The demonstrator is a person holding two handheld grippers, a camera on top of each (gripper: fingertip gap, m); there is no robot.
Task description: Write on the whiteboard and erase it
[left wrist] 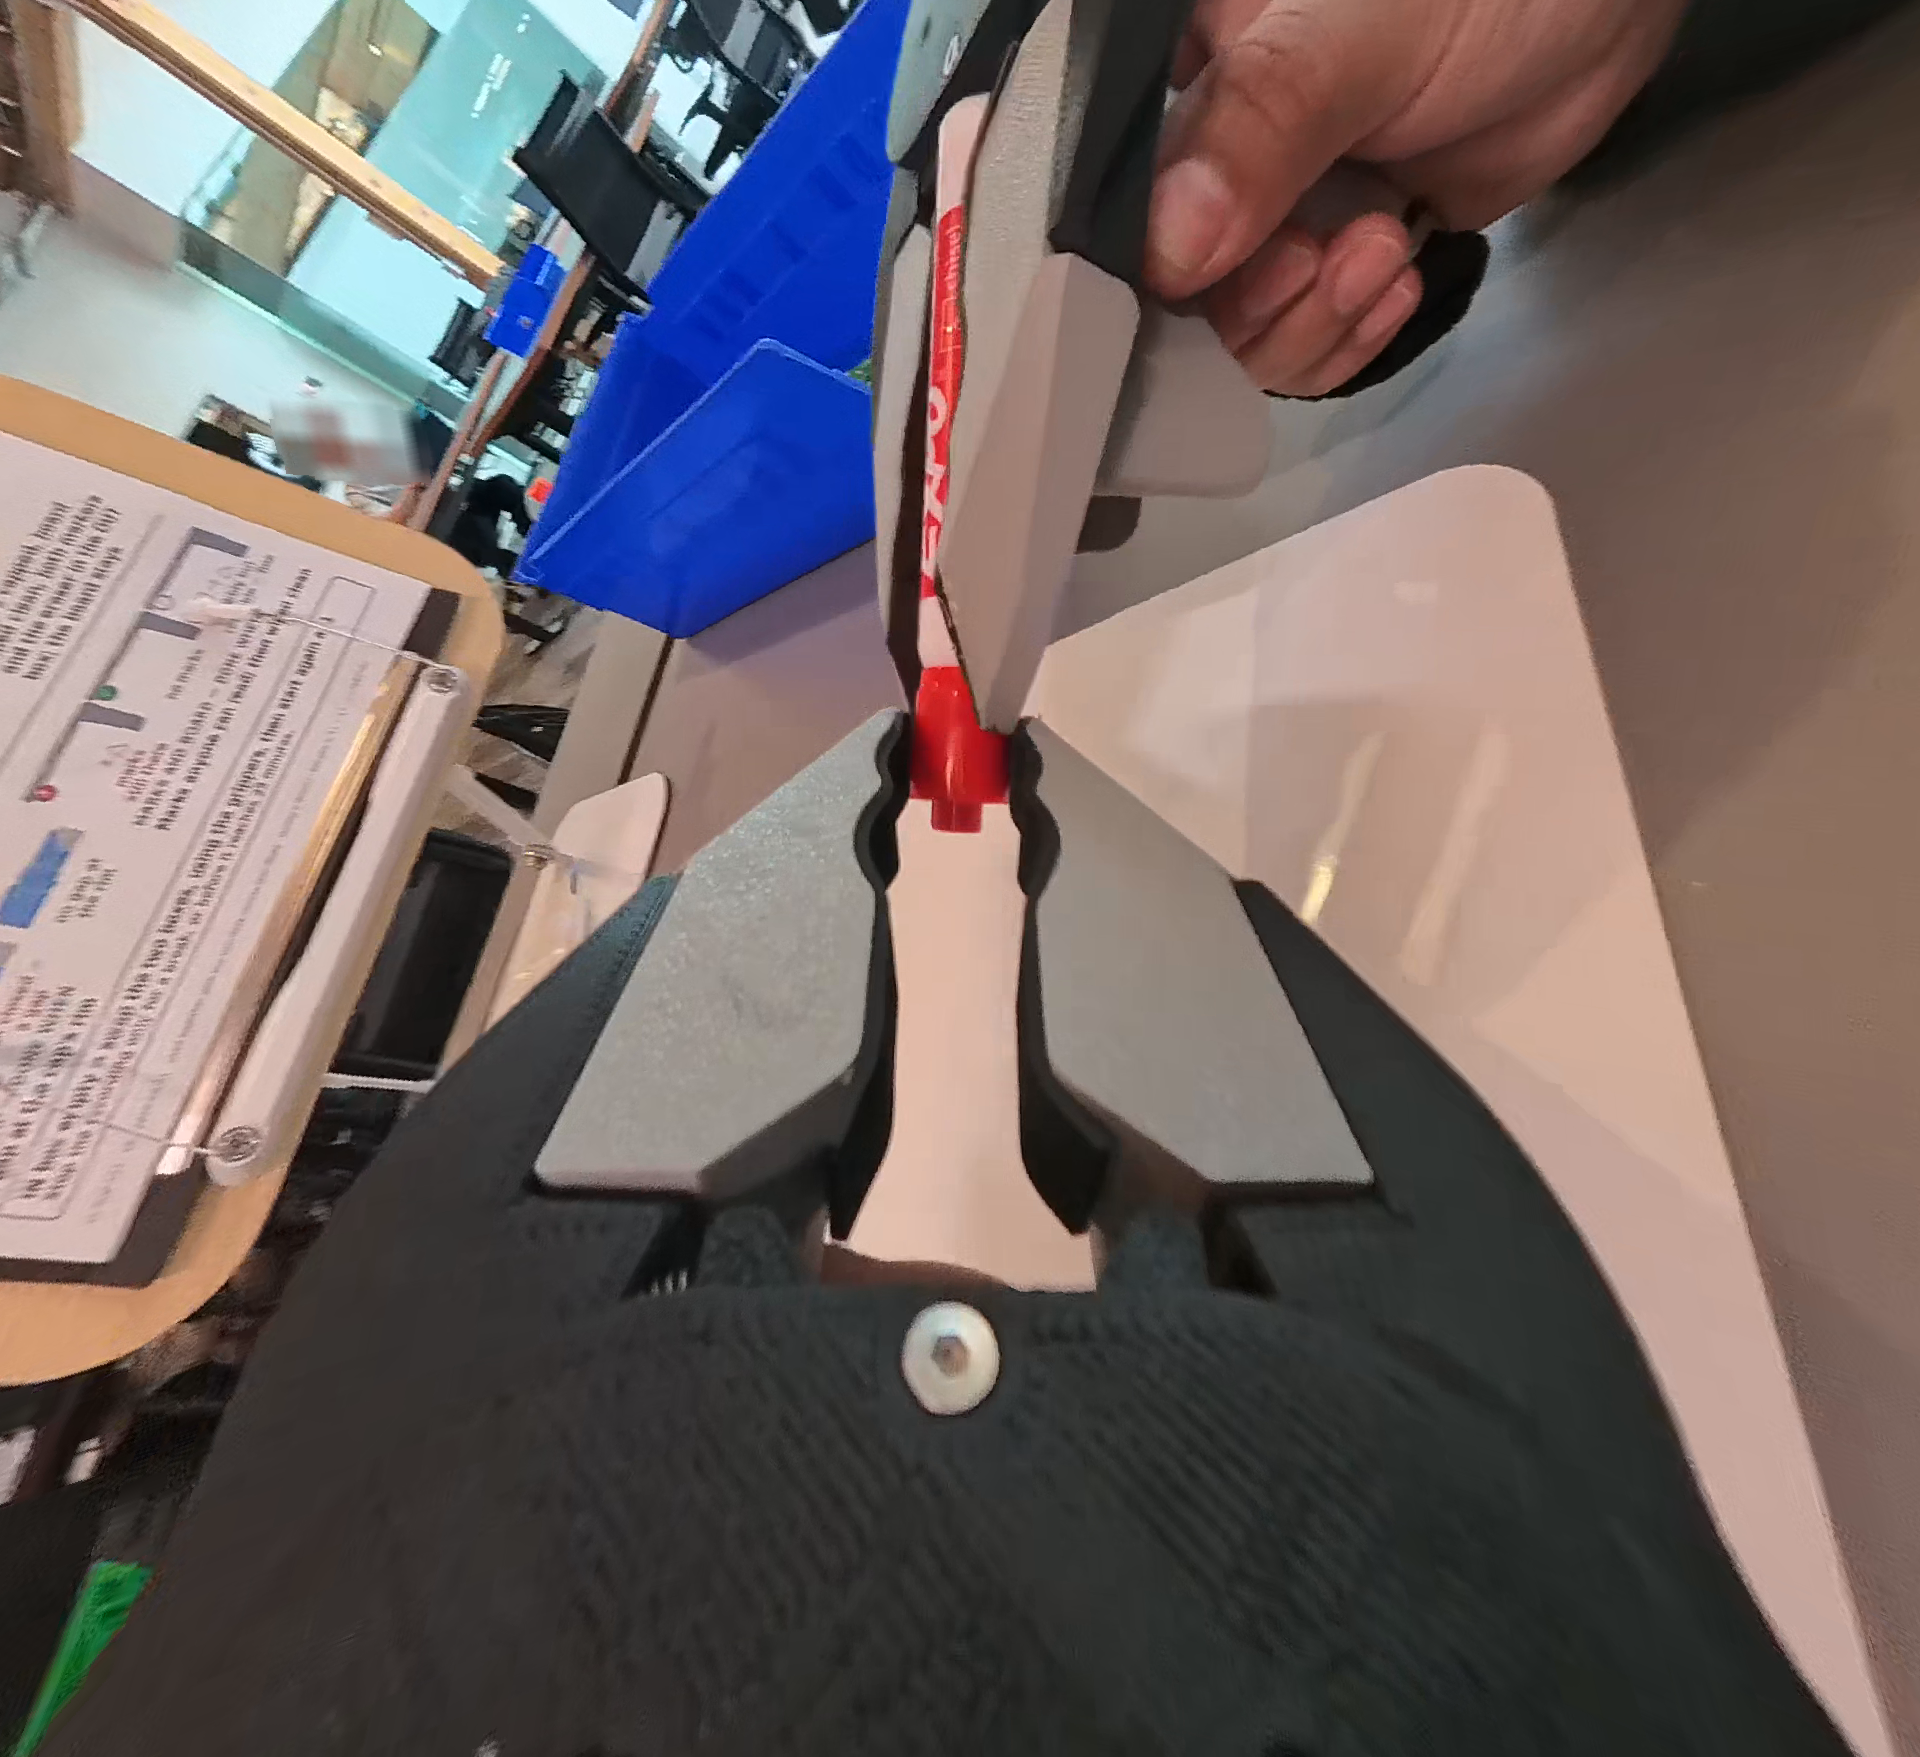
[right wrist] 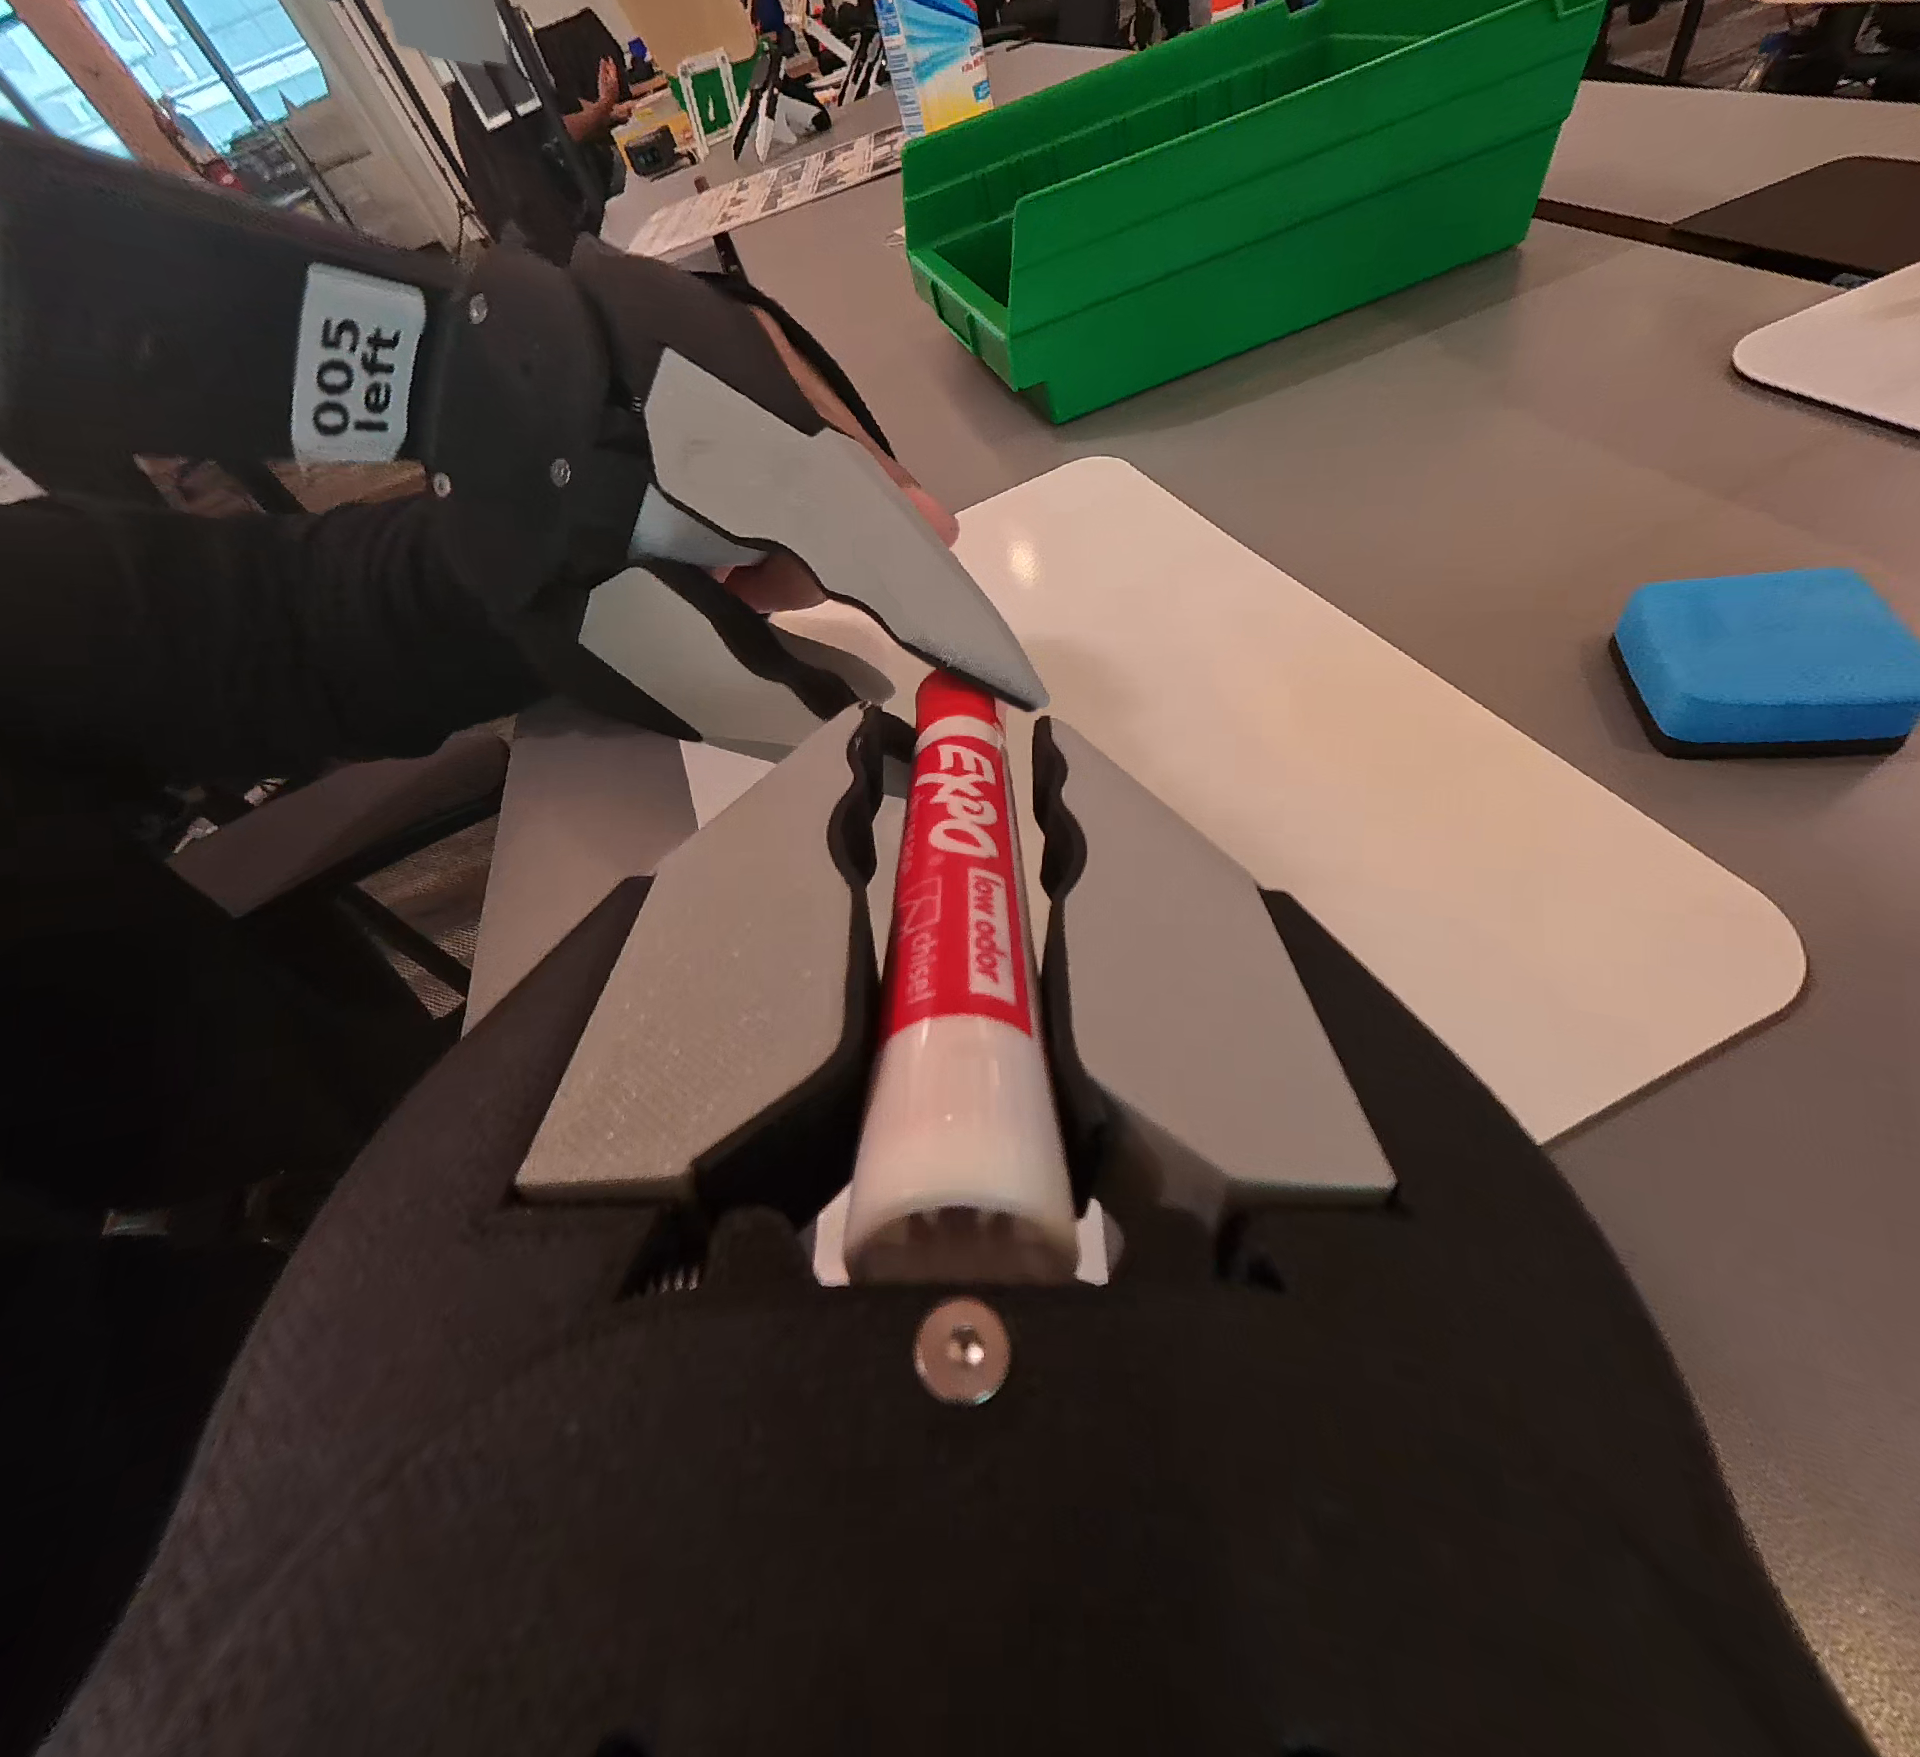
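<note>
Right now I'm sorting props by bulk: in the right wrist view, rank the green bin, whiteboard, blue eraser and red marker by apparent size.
1. whiteboard, the widest spread.
2. green bin, though farther off, so it may really be bulkier.
3. and 4. red marker and blue eraser: unsure, since the marker lies close to the camera.

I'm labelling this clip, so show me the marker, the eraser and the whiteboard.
marker (right wrist: pixel 961 886): right wrist view, on its red label, mid-barrel.
eraser (right wrist: pixel 1766 642): right wrist view, on its blue foam top.
whiteboard (right wrist: pixel 1351 772): right wrist view, on its bare white middle.
</note>
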